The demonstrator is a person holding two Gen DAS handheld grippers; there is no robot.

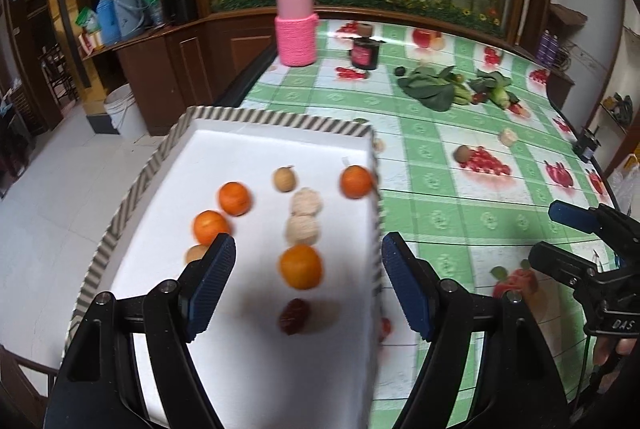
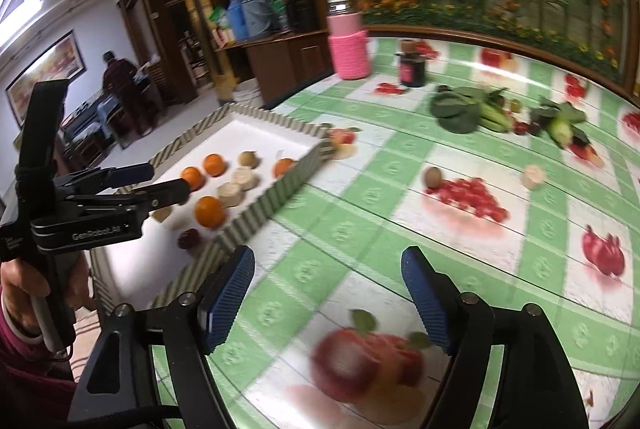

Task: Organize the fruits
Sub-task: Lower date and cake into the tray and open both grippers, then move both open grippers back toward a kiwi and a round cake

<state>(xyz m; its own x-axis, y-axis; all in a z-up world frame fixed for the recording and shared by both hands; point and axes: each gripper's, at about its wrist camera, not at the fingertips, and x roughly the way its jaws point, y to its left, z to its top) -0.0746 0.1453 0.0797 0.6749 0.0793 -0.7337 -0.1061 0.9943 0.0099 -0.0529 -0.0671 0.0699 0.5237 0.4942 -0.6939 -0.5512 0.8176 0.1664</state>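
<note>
Both grippers – left gripper (image 1: 308, 283), right gripper (image 2: 328, 299) – gape empty; tray (image 1: 280, 121) fruit blurred, its near edge cut off

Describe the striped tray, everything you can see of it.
The tray is a shallow rectangular box with a white floor and low walls striped grey and cream, paper-like in look. It lies flat at the table's left edge on the green checked tablecloth. Inside lie four oranges, two pale ridged fruits, two small brown ones and one dark red one. No gripper touches it.

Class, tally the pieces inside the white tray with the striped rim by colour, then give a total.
Round orange fruits: 4
Pale beige ridged pieces: 2
Small brown round fruits: 2
Dark red wrinkled fruit: 1
Total: 9
</note>
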